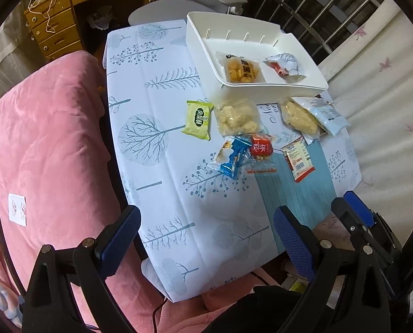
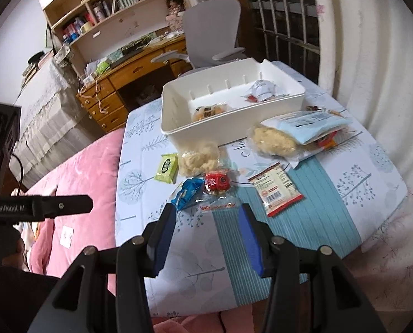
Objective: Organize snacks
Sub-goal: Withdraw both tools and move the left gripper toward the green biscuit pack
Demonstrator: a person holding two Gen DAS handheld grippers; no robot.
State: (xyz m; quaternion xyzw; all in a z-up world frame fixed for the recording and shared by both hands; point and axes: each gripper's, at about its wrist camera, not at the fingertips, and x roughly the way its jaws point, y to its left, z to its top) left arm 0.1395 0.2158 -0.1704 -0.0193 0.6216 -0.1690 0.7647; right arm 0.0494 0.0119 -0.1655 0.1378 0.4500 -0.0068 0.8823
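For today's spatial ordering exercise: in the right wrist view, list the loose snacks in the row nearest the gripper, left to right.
Green packet → blue packet → red packet → barcode sachet.

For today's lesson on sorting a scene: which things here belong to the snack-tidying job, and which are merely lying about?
Belongs to the job:
white bin
green packet
blue packet
red packet
clear bag of puffs
barcode packet
left gripper, right gripper, both open and empty

Just lying about:
pink blanket
grey chair
wooden desk
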